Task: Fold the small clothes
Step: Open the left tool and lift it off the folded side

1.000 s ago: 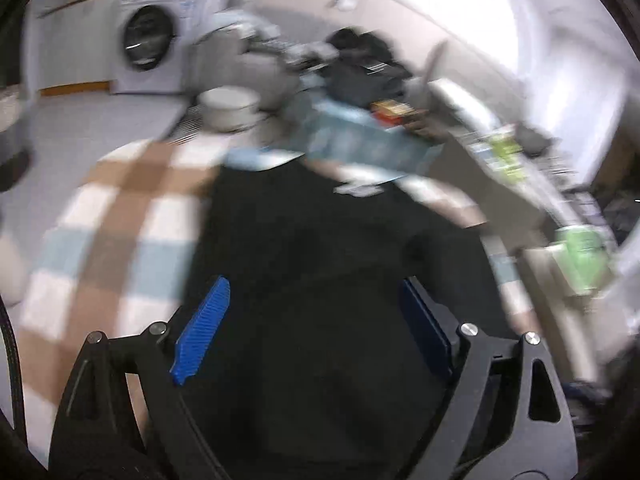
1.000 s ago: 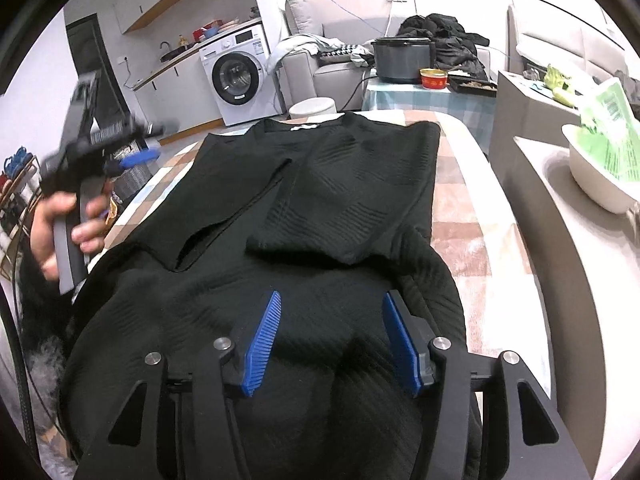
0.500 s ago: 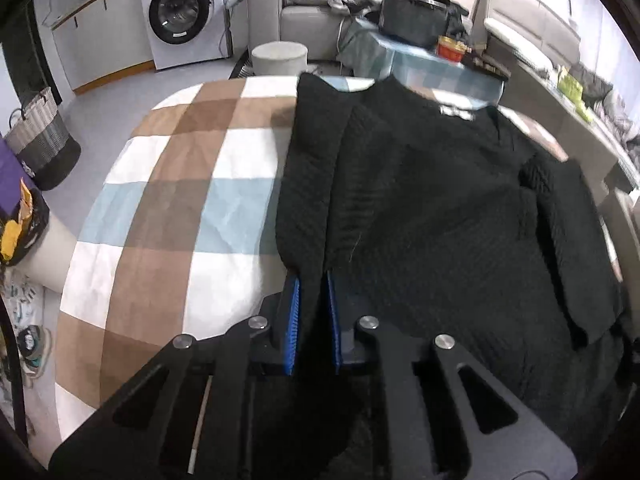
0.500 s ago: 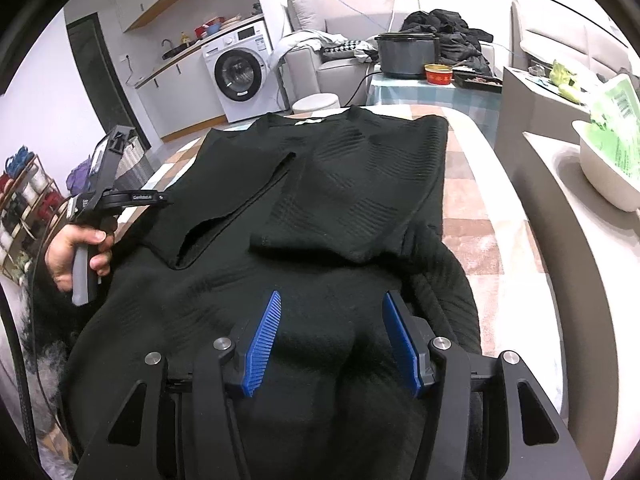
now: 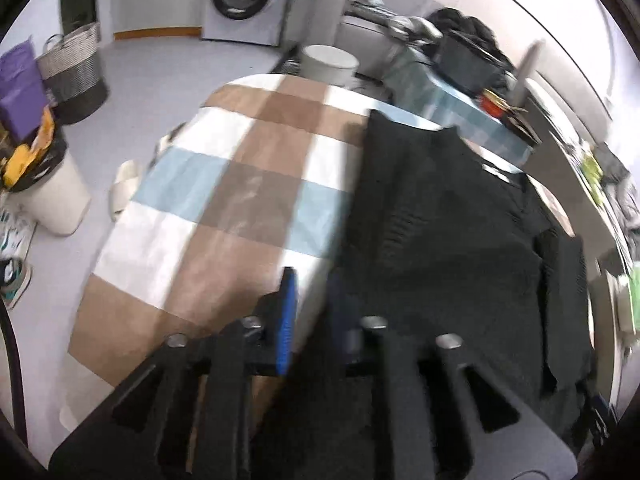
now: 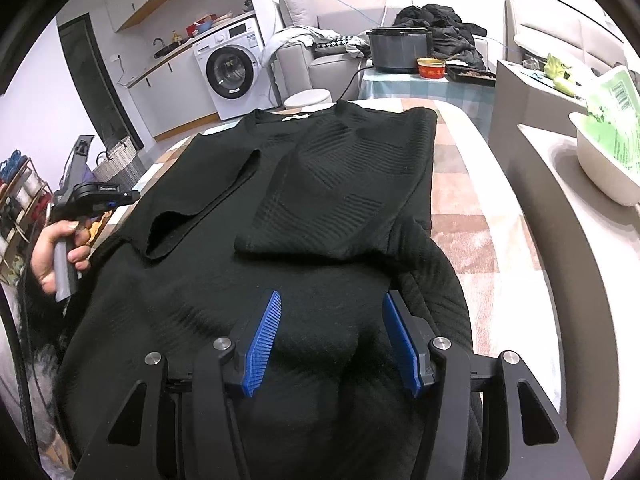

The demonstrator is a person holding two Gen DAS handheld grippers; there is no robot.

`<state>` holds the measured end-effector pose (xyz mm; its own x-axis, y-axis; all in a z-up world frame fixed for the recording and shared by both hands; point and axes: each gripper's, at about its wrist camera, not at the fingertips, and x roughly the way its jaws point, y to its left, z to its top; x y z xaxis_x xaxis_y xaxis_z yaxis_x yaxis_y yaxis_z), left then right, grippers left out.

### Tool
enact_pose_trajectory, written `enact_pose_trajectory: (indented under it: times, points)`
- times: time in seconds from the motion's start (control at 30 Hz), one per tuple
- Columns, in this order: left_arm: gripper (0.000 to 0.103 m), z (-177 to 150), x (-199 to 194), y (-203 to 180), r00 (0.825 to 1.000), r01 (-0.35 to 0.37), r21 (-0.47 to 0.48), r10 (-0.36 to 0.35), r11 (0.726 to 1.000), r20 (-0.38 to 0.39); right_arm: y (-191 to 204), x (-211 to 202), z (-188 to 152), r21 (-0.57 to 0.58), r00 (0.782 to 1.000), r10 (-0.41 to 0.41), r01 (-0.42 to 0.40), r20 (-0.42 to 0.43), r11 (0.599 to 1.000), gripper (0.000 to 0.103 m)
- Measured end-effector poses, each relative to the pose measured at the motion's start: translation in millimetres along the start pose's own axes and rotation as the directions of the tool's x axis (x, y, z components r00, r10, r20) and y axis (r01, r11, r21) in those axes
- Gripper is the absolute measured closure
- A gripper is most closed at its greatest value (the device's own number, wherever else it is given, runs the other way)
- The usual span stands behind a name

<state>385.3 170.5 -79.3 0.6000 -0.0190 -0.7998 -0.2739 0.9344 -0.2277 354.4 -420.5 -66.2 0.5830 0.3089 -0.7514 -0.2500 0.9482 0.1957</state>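
Observation:
A black knit sweater [image 6: 320, 184] lies flat on the checked tablecloth [image 6: 452, 216], both sleeves folded in over the body and its hem hanging off the near edge. My right gripper [image 6: 332, 340] stands open over the hem; a hump of knit rises between the pads, whose blue faces are bare. In the left wrist view the sweater [image 5: 440, 240] fills the right half. My left gripper [image 5: 314, 312] is at its left edge, jaws opening, with checked cloth [image 5: 240, 200] and the sweater's border in the gap, not pinched. A hand holds the left gripper [image 6: 120, 198] at the table's left side.
Beyond the table stand a white stool [image 5: 328, 62], a washing machine [image 6: 232, 68] and a side table with a slow cooker [image 6: 400, 50]. A woven basket [image 5: 72, 76] and slippers [image 5: 124, 192] are on the floor at left. A white bowl [image 6: 604, 168] sits on the counter at right.
The left gripper went from wide open over the sweater to shut at its left edge, then parted again and slid left over the checked cloth. The right gripper has stayed still.

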Motion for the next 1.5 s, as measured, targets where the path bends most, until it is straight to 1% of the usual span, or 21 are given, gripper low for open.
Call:
enact_pose_trajectory:
  times: [0.03, 0.07, 0.1, 0.17, 0.3, 0.33, 0.37, 0.4, 0.43, 0.5, 0.6, 0.7, 0.83, 0.9, 0.97, 1.13, 1.17, 1.23, 1.3, 1.33, 1.5]
  points:
    - [0.061, 1, -1, -6, 1.000, 0.002, 0.021, -0.002, 1.000, 0.011, 1, 1, 0, -0.004, 1.000, -0.001, 0.001, -0.001, 1.000, 0.049]
    - [0.045, 2, 0, -14, 1.000, -0.008, 0.043, 0.007, 0.999, 0.024, 1, 1, 0, -0.008, 1.000, -0.001, 0.001, -0.002, 1.000, 0.049]
    - [0.038, 5, 0, -20, 0.999, -0.022, 0.061, 0.019, 0.998, 0.043, 2, 2, 0, -0.011, 1.000, 0.000, 0.000, -0.003, 1.000, 0.049]
    - [0.037, 11, 5, -34, 0.996, -0.042, 0.101, 0.034, 0.994, 0.079, 3, 1, -1, -0.009, 1.000, 0.004, -0.004, -0.004, 1.000, 0.049]
    - [0.038, 24, 30, -54, 0.997, -0.065, 0.164, 0.055, 0.984, 0.062, 3, 0, -3, -0.019, 1.000, -0.006, 0.006, -0.008, 1.000, 0.049]
    - [0.040, 27, 38, -58, 0.996, -0.078, 0.185, 0.069, 0.980, 0.055, 2, -1, -3, -0.014, 1.000, -0.009, 0.009, -0.006, 1.000, 0.049]
    - [0.054, 28, 45, -61, 0.996, -0.089, 0.199, 0.082, 0.976, 0.043, 2, -2, -4, -0.011, 1.000, -0.011, 0.011, -0.005, 1.000, 0.049]
    - [0.079, 29, 53, -62, 0.997, -0.083, 0.208, 0.080, 0.975, 0.022, 1, -3, -5, -0.009, 1.000, -0.013, 0.013, -0.005, 1.000, 0.049]
    - [0.089, 29, 59, -62, 0.997, -0.070, 0.215, 0.072, 0.974, -0.002, 0, -4, -6, -0.008, 1.000, -0.018, 0.018, -0.006, 1.000, 0.049]
    - [0.099, 30, 58, -60, 0.998, -0.063, 0.214, 0.061, 0.975, 0.014, -2, -5, -8, -0.005, 1.000, -0.024, 0.024, -0.008, 1.000, 0.049]
    - [0.099, 38, 49, -44, 0.999, -0.029, 0.119, 0.024, 0.992, 0.045, -4, -6, -9, 0.004, 0.999, -0.031, 0.031, -0.005, 1.000, 0.049]
    - [0.098, 45, 43, -16, 0.994, -0.059, -0.031, 0.061, 0.998, 0.086, -5, -5, -10, 0.010, 1.000, -0.030, 0.031, -0.008, 0.999, 0.049]
    - [0.097, 42, 46, 0, 0.991, -0.110, -0.095, 0.116, 0.989, 0.059, -2, -7, -10, 0.005, 1.000, -0.025, 0.025, -0.001, 1.000, 0.049]
    - [0.081, 39, 43, 7, 0.997, -0.060, -0.121, 0.064, 0.991, 0.034, -3, -7, -11, 0.008, 1.000, -0.023, 0.023, -0.002, 1.000, 0.049]
    - [0.071, 36, 35, 8, 0.999, -0.032, -0.132, 0.036, 0.991, 0.032, -2, -6, -10, 0.001, 1.000, -0.025, 0.025, -0.005, 1.000, 0.049]
    - [0.059, 22, 2, 0, 0.998, 0.016, -0.086, -0.011, 0.996, 0.062, -4, 4, -2, 0.005, 0.999, -0.031, 0.031, -0.013, 1.000, 0.049]
    - [0.052, 18, -5, -2, 0.998, 0.021, -0.075, -0.017, 0.997, 0.061, -4, 7, 0, 0.008, 0.999, -0.042, 0.043, -0.013, 0.999, 0.049]
    - [0.046, 6, -21, -5, 0.997, 0.036, -0.044, -0.033, 0.998, 0.063, -7, 11, 4, 0.005, 0.998, -0.067, 0.067, -0.010, 0.998, 0.049]
    - [0.028, -7, -35, -6, 0.997, 0.035, -0.026, -0.033, 0.999, 0.065, -12, 15, 8, 0.002, 0.991, -0.130, 0.130, -0.007, 0.991, 0.049]
    - [0.023, -16, -43, -7, 0.997, 0.028, -0.018, -0.026, 0.999, 0.066, -15, 17, 10, -0.006, 0.988, -0.155, 0.155, -0.010, 0.988, 0.049]
    - [0.016, -57, -72, -1, 0.998, 0.005, 0.019, -0.006, 1.000, 0.063, -24, 29, 18, -0.044, 0.985, -0.173, 0.172, -0.026, 0.984, 0.049]
